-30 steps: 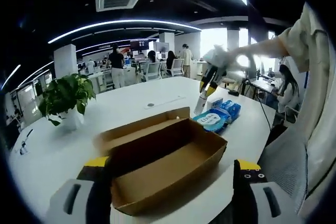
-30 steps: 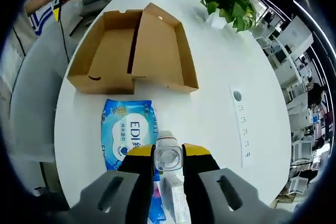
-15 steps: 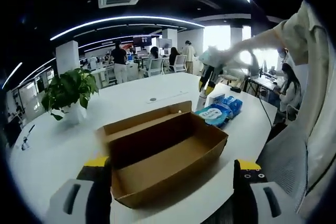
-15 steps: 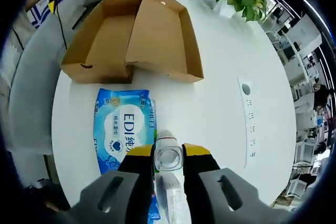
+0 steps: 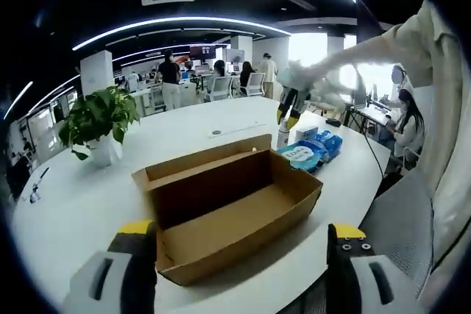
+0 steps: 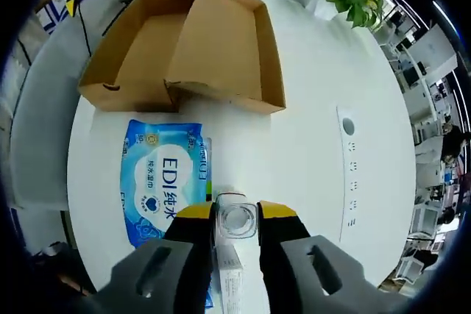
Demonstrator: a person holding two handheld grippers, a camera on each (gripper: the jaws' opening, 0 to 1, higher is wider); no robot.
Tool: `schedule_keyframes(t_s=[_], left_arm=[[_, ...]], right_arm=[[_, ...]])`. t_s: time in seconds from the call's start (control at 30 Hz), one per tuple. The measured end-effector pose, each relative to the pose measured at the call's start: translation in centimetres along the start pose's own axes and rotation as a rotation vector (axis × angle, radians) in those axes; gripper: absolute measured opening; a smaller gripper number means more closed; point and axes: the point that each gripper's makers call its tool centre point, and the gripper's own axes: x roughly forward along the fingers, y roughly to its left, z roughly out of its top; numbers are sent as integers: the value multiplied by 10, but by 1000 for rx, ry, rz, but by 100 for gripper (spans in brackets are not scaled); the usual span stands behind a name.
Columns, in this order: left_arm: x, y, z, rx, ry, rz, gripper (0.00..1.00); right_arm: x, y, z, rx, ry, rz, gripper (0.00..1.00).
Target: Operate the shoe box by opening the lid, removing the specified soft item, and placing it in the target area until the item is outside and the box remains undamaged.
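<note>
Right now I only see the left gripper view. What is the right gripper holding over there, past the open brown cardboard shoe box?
Observer: The right gripper is shut on a small clear plastic bottle, seen from above its cap.
Operator: Is the blue soft pack under it?
Observer: No. The blue wipes pack lies flat on the white table beside the bottle, towards the shoe box.
Operator: Anything else close by?
Observer: A small white carton lies between the jaws, below the bottle.

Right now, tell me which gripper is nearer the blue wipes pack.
Right. The right gripper hangs just beside the wipes pack, shut on a clear bottle; the left gripper sits beyond the open box.
</note>
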Motion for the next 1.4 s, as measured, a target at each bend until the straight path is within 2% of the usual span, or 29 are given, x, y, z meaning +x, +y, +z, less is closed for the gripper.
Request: schedule_keyframes(t_s=[0.2, 0.33, 0.53, 0.83, 1.13, 1.3, 1.4], left_arm=[[0, 4, -1, -8, 2, 9, 97], [0, 6, -2, -10, 3, 13, 97], [-1, 9, -4, -16, 8, 21, 97], [-1, 21, -8, -27, 19, 50, 95], [0, 48, -15, -47, 44, 133, 78], [1, 65, -22, -53, 77, 184, 59], [3, 75, -26, -67, 92, 207, 51]], right_arm=[[1, 1, -1, -12, -3, 8, 20], [1, 2, 0, -62, -15, 19, 20], [3, 1, 2, -46, -22, 22, 20], [0, -2, 7, -15, -46, 6, 32], [-14, -13, 32, 105, -130, -52, 38], [-19, -15, 50, 214, -179, -66, 38], [-18, -14, 59, 273, -205, -64, 38]])
